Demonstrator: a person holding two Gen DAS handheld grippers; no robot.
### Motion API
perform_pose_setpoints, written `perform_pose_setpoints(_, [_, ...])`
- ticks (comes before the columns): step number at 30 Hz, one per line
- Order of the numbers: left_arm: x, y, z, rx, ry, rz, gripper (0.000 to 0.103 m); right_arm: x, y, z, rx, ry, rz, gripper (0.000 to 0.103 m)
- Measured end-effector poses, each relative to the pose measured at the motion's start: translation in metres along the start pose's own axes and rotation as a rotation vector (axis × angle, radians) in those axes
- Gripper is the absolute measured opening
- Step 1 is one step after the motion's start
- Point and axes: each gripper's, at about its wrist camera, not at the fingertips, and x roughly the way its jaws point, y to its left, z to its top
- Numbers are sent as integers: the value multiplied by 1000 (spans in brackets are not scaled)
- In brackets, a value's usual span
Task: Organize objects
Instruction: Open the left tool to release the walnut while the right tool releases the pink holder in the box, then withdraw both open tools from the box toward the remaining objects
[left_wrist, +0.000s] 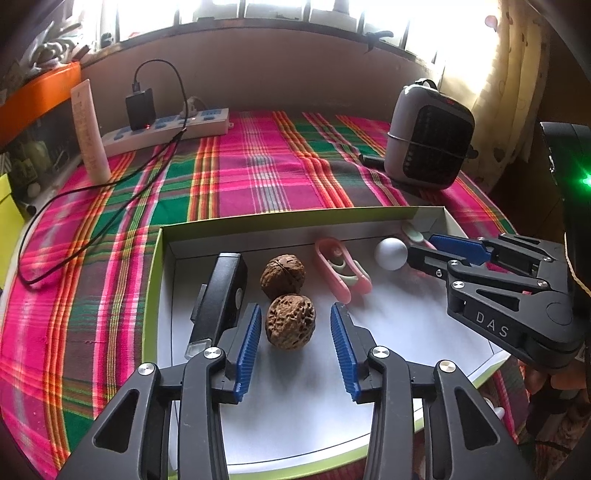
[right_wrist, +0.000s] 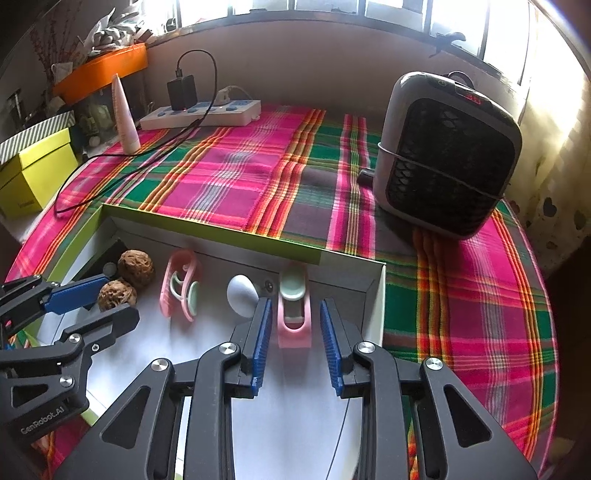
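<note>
While the left gripper (left_wrist: 295, 347) stands released around the near walnut (left_wrist: 290, 320), pads clear of it, a black device (left_wrist: 221, 295) lies just left. The right gripper (right_wrist: 295, 343), jaws parted, straddles a pink clip (right_wrist: 293, 317) in the tray (right_wrist: 207, 230), untouched.

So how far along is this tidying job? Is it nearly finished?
It looks close to done. Already in the box: a black device, two walnuts, two pink clips and a white ball. In hand: nothing. The left tongs stand open around the near walnut, and the right tongs stand open around one pink clip. I see nothing loose on the cloth to collect.
</note>
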Motion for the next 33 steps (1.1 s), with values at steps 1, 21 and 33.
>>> perform_pose_setpoints(1, [-1, 0, 0, 0, -2, 0, 38, -1, 0, 0, 0, -1, 0, 28])
perform_pose_setpoints(21, [-31, -7, -12, 1, -47, 2, 40, -32, 7, -16, 25, -43, 13, 28])
perform_pose_setpoints(33, [-56, -15, -30, 13, -77, -1, 40, -57, 15, -36, 47, -80, 35, 28])
